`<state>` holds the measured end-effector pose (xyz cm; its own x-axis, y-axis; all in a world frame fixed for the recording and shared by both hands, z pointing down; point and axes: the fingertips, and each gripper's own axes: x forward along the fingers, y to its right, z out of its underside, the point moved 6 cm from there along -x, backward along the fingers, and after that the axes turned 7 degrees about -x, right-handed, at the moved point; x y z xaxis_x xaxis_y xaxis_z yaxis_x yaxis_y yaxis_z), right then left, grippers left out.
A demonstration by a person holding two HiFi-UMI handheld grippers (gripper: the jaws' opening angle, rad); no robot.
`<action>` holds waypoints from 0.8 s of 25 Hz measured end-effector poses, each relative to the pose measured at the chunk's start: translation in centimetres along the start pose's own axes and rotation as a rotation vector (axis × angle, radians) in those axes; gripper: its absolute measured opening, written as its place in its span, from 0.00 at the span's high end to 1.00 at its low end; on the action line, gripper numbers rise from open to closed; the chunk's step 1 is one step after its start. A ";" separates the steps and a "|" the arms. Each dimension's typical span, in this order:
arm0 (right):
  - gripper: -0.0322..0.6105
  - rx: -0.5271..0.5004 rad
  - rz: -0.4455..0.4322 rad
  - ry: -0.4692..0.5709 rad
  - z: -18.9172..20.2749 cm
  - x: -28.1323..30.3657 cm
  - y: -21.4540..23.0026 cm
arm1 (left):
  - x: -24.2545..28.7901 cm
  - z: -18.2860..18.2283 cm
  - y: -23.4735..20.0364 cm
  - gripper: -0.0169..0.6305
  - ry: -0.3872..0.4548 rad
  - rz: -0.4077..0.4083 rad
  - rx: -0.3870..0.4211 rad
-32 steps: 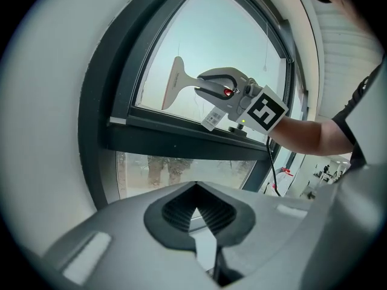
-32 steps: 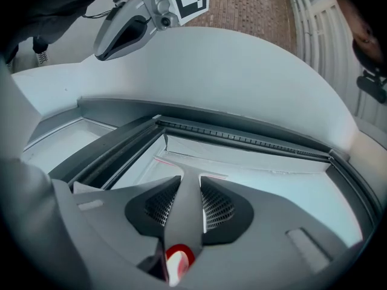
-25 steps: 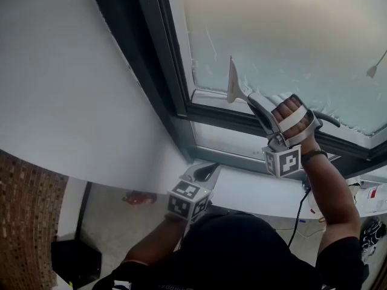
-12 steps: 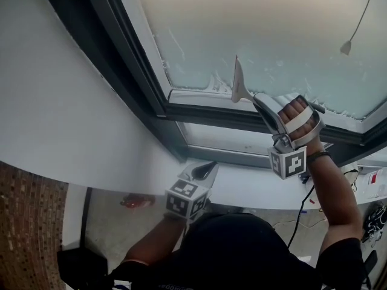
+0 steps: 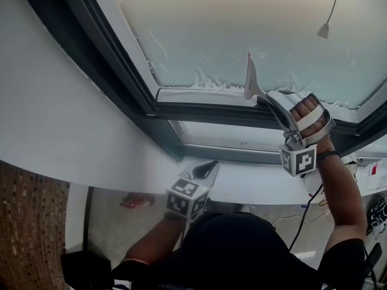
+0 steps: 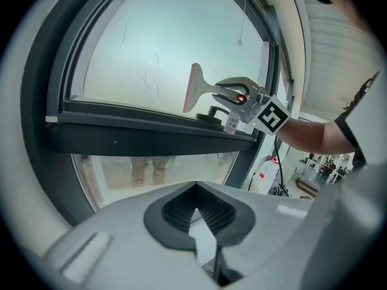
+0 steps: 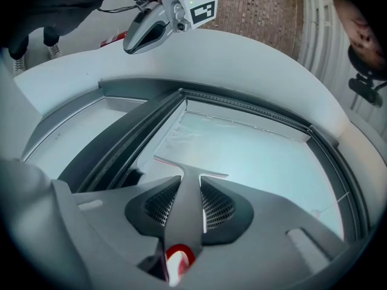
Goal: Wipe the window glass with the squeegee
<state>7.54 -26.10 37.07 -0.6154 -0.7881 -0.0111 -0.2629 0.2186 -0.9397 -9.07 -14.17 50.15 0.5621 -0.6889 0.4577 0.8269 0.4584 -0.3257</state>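
So the right gripper (image 5: 273, 100) has its jaws clamped tight on the squeegee (image 5: 250, 77) handle, which sits between the pads with no gap either side in the right gripper view. The blade is against the window glass (image 5: 242, 23), low down and just above the bottom edge of the pane, where there's a line of soapy residue. My guess is it's held by the handle end so the rubber edge lies flat on the glass and can drag that foam off.

Meanwhile the left gripper (image 5: 202, 170) hangs low by the white sill (image 5: 254, 189), well apart from the glass. Its jaws are pretty much together with nothing between them. Looks like it's just parked out of the way.
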 end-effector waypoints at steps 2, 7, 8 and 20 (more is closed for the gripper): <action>0.76 -0.006 0.000 -0.001 0.7 -0.6 -0.1 | 0.1 0.0 0.4 0.97 -0.004 0.002 0.001; 0.76 -0.030 -0.012 -0.011 2.2 -1.8 -0.5 | 0.6 0.3 1.6 0.97 -0.015 0.010 0.005; 0.76 -0.030 -0.012 -0.014 2.5 -2.0 -0.6 | 0.7 0.4 1.8 0.97 -0.016 0.012 0.009; 0.76 -0.006 0.012 -0.048 4.4 -3.6 0.1 | 0.9 0.3 2.9 0.97 -0.017 0.009 0.017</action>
<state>13.05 -25.78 35.52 -0.5824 -0.8120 -0.0385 -0.2608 0.2315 -0.9372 -6.18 -13.30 49.81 0.5693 -0.6752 0.4691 0.8221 0.4736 -0.3160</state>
